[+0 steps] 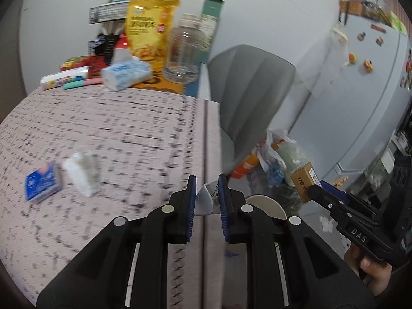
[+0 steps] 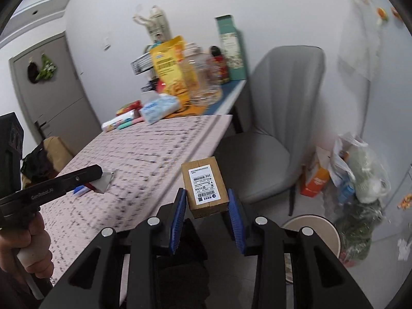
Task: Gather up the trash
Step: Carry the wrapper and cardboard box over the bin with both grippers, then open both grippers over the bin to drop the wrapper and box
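Note:
My left gripper (image 1: pixel 207 184) is shut on a crumpled white wrapper (image 1: pixel 206 197) at the table's right edge; it also shows in the right wrist view (image 2: pixel 105 180). My right gripper (image 2: pixel 207 197) is shut on a small brown cardboard box (image 2: pixel 206 190) with a white label, held off the table's edge above the floor; the box also shows in the left wrist view (image 1: pixel 303 180). A round beige bin (image 2: pixel 316 231) stands on the floor below to the right, partly hidden in the left wrist view (image 1: pixel 267 203). A blue packet (image 1: pixel 42 181) and a white tissue pack (image 1: pixel 82 173) lie on the table.
The pink patterned table (image 1: pixel 116 128) carries a yellow snack bag (image 1: pixel 149 28), a clear jar (image 1: pixel 184 51), a tissue pack (image 1: pixel 126 73) and boxes at its far end. A grey chair (image 2: pixel 273 128) stands beside it. Bags of rubbish (image 2: pixel 358 180) lie by the fridge (image 1: pixel 360 90).

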`<state>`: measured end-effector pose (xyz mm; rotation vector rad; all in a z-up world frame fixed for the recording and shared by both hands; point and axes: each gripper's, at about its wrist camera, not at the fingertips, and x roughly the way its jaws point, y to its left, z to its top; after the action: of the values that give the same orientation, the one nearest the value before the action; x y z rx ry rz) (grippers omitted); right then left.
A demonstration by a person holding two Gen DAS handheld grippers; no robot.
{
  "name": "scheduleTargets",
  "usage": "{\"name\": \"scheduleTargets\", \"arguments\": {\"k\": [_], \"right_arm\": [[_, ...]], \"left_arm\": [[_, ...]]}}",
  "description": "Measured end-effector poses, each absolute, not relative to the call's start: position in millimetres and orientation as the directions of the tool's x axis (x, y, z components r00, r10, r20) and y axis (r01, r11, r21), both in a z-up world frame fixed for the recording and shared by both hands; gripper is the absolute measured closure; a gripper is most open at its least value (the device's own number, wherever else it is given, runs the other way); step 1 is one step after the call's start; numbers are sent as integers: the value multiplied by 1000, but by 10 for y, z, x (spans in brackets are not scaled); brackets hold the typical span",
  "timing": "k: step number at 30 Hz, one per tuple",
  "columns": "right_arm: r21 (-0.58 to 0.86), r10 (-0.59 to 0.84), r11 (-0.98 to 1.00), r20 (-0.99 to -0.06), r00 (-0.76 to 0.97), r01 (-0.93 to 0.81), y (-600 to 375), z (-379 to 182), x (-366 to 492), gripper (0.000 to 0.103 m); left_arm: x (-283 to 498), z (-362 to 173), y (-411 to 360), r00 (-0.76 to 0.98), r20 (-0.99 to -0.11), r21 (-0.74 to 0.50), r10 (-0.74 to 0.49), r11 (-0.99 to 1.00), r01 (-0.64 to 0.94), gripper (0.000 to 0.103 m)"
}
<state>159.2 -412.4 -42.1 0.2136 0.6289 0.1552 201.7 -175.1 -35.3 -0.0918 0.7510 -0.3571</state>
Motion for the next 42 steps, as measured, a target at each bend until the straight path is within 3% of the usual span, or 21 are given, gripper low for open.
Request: {"name": "scheduleTargets", "arguments": {"k": [14,16,18,20,35,36,38,39,40,42], "right_arm": [[245,30,956,-635,772,163,-5204,-976,1791,69],[244,0,949,-637,771,202,-5346,-1076,1855,65],[271,-5,935,-634,773,229,-5515,-1171,1898,47],[285,-19,924,-633,774,255,-5645,-1227,1889,44],[354,-41,871,-639,768,341,-6164,-1346,1421,44],[352,-48,869,-639,768,348,-6185,-1337,1401,44],[350,-64,865,-635,770,360,-6240,-1309,1357,44],[353,-70,860,-634,770,368,-6265,-1300,1341,44],[357,-78,853,-634,770,380,-6299,-1292,1317,44],[371,-91,838,-628,773,401,-6355,-1263,1251,43]], "left_arm": [[2379,-736,-2877,542,-721,-221,-432,885,411,86],[2440,-803,-3040,524,-733,-214,-434,878,427,86],[2515,-894,-3219,500,-749,-210,-434,872,443,86],[2573,-978,-3394,482,-763,-200,-431,866,458,86],[2749,-1510,-4368,315,-827,-249,-465,806,536,85],[2751,-1516,-4410,301,-824,-263,-480,795,546,81],[2769,-1525,-4479,227,-804,-347,-549,744,572,62],[2765,-1505,-4482,200,-791,-380,-579,720,582,36],[2764,-1451,-4448,225,-776,-376,-589,718,585,23],[2761,-1353,-4354,284,-753,-356,-593,731,582,15]]}}
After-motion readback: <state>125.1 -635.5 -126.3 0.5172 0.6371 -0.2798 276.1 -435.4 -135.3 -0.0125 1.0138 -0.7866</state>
